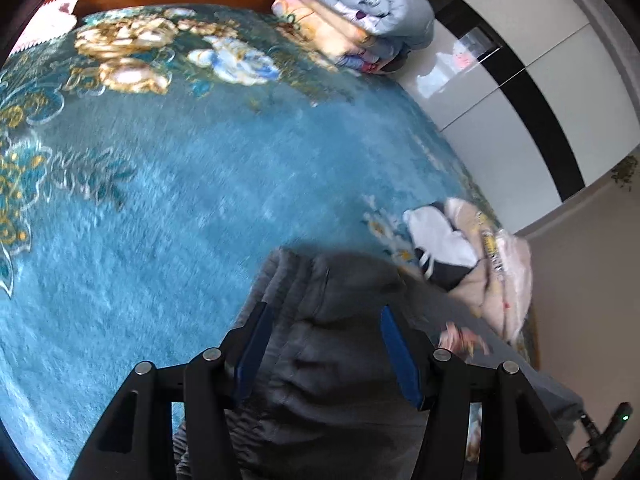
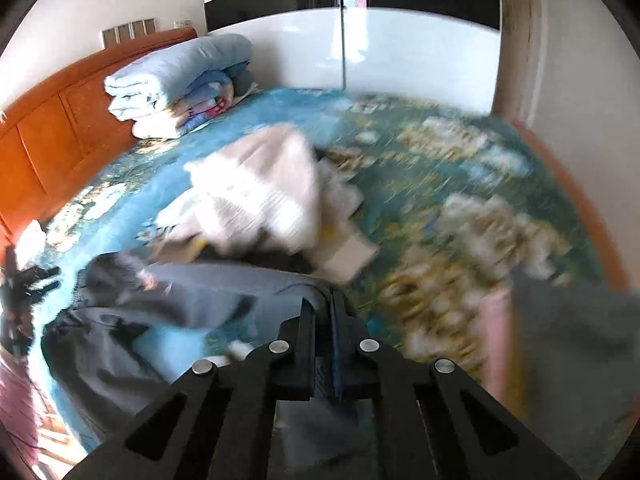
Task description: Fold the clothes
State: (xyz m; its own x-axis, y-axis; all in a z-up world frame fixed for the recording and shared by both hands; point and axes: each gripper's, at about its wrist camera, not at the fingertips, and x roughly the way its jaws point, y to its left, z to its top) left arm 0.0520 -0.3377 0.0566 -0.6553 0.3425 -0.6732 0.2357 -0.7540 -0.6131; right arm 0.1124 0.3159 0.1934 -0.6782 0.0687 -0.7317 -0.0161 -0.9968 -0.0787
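A dark grey garment [image 1: 340, 360] lies crumpled on the teal flowered bedspread [image 1: 180, 200]. My left gripper [image 1: 325, 312] is open, with its blue pads [image 1: 252, 348] straddling a bunched part of the garment. In the right wrist view the same grey garment [image 2: 168, 300] stretches to the left, lifted in part off the bed. My right gripper [image 2: 323, 300] is shut on a fold of its edge. A heap of beige and white clothes [image 2: 260, 192] lies just beyond the garment, and it also shows at the bed's edge [image 1: 472, 248] in the left view.
Folded quilts [image 2: 176, 80] are stacked against the orange wooden headboard [image 2: 48, 132]. A white wardrobe with a black band [image 2: 400, 40] stands past the bed. Blurred grey cloth [image 2: 572, 340] hangs at the right. Open bedspread [image 2: 460, 184] stretches to the right.
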